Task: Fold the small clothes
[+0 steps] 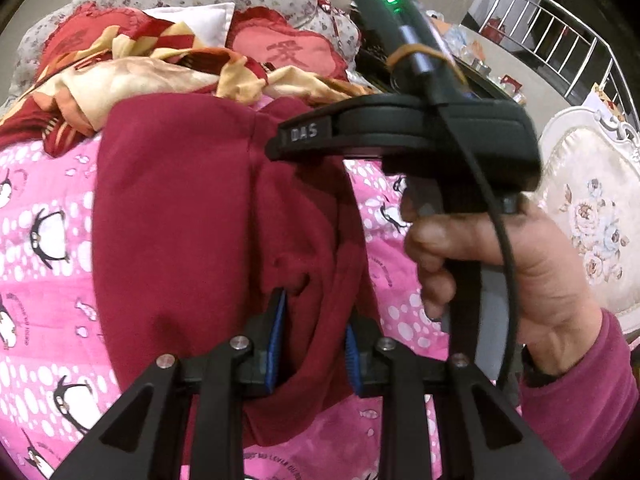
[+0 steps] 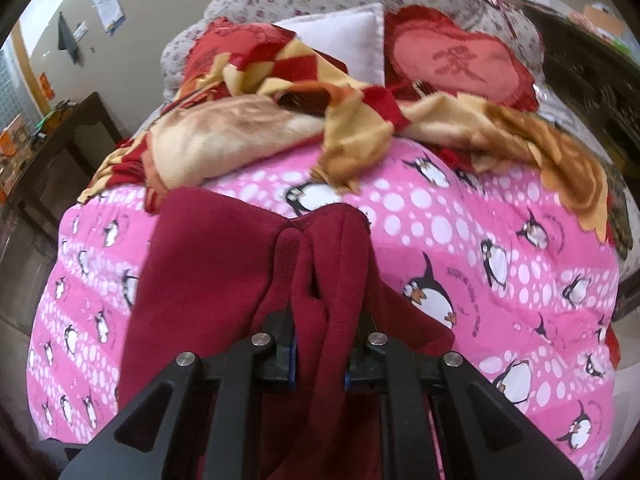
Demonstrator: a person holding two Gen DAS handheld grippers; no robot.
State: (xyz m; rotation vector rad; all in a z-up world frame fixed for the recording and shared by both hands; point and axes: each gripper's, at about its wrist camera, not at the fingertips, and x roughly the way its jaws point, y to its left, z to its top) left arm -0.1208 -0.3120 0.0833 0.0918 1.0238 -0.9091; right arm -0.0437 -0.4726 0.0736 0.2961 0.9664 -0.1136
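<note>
Dark red fleece garment [image 1: 180, 216] draped over the pink penguin quilt [image 1: 44, 240], bunched up at 6 o'clock in both views

Left gripper [image 1: 312, 344] pinching a thick fold of the red cloth between blue pads [image 1: 280, 340]

Right gripper [image 2: 320, 356] clamped on another bunch of the same garment [image 2: 208, 272], fingers squeezed against the cloth

Right hand [image 1: 508, 264] at 3 o'clock in the left view, wrapped around a black handle

Red and yellow blanket [image 2: 280, 92] crumpled at 12 o'clock, heart pillow [image 2: 460, 68] behind
</note>
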